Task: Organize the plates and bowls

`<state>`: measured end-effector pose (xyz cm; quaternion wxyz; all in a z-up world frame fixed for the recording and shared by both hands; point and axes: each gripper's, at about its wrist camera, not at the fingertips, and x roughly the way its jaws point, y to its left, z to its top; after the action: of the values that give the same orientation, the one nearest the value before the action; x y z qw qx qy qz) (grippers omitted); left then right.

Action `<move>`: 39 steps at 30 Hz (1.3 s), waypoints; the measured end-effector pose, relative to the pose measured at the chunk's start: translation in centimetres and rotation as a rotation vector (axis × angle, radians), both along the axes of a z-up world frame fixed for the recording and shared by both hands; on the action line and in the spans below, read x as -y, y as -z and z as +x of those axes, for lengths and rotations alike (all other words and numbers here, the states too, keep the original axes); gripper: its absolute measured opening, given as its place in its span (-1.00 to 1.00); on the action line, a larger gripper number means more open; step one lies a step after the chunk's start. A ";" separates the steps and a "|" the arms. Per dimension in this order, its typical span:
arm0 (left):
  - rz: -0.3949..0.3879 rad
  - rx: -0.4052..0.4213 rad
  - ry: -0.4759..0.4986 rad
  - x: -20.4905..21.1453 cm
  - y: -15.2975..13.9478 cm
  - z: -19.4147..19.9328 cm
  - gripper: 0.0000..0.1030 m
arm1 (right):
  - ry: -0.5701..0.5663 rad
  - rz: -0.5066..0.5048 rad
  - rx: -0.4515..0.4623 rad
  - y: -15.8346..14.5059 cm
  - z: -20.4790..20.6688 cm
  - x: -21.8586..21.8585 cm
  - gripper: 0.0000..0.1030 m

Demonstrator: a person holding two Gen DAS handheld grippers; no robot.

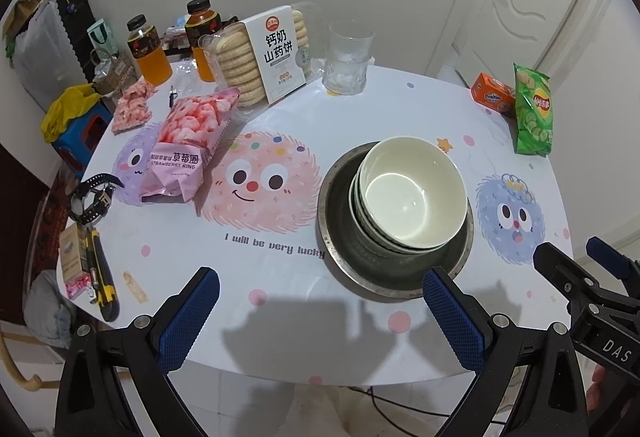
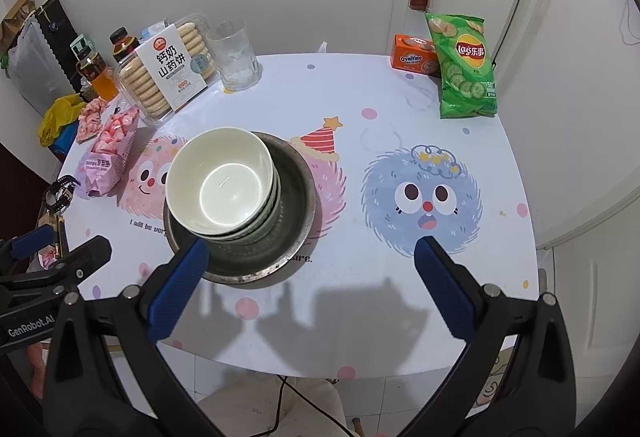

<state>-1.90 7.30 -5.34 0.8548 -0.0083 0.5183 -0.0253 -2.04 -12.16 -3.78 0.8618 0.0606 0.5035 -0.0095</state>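
Both your left gripper (image 1: 320, 317) and right gripper (image 2: 310, 287) hang spread wide and empty short of the stacked bowls (image 1: 412, 193) nested in the metal plate (image 1: 340, 237), so come in level and pinch the top rim squarely.

Glossy ceramic bowls (image 1: 414, 193) sit in a dull, scuffed metal plate (image 1: 340, 261) on the smooth printed bench (image 1: 360, 109); clear ribbed glass tumbler (image 1: 348, 57) at 12 o'clock.
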 end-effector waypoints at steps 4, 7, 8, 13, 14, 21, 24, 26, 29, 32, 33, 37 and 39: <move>0.002 0.001 0.006 0.0 0.0 0.1 1.00 | -0.001 -0.005 0.000 0.0 0.1 0.1 0.99; 0.004 0.004 0.012 0.0 -0.1 0.2 1.00 | -0.001 -0.005 -0.001 0.0 0.1 0.1 0.99; 0.004 0.005 0.014 0.1 -0.1 0.1 1.00 | 0.000 -0.007 0.000 0.0 0.1 0.1 0.99; 0.000 0.003 0.014 0.1 -0.1 0.1 1.00 | 0.000 -0.008 0.000 -0.1 0.1 0.1 0.99; -0.002 0.002 0.018 0.1 -0.1 0.2 1.00 | -0.001 -0.008 0.000 -0.1 0.1 0.1 0.99; -0.001 0.002 0.015 0.0 -0.1 0.2 1.00 | -0.001 -0.008 0.000 -0.1 0.1 0.2 0.99; -0.001 0.002 0.015 0.0 -0.1 0.2 1.00 | -0.001 -0.010 0.000 -0.1 0.1 0.2 0.99; -0.002 0.002 0.014 0.0 -0.1 0.1 1.00 | -0.001 -0.009 -0.001 -0.1 0.1 0.2 0.99; -0.006 0.001 0.015 0.0 -0.2 0.2 1.00 | 0.000 -0.009 -0.001 -0.1 0.1 0.1 0.99; -0.005 0.001 0.016 0.0 -0.2 0.2 1.00 | -0.001 -0.011 0.000 -0.1 0.1 0.1 0.99; -0.006 0.001 0.016 0.0 -0.2 0.2 1.00 | -0.001 -0.012 0.000 -0.1 0.1 0.2 0.99; -0.007 0.001 0.017 0.1 -0.3 0.2 1.00 | -0.001 -0.011 -0.001 -0.1 0.1 0.2 0.99; -0.010 0.001 0.017 0.1 -0.3 0.2 1.00 | 0.000 -0.012 -0.002 -0.1 0.1 0.3 0.99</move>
<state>-1.72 7.20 -5.07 0.8546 -0.0080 0.5180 -0.0353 -1.97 -12.46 -3.68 0.8617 0.0556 0.5042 -0.0126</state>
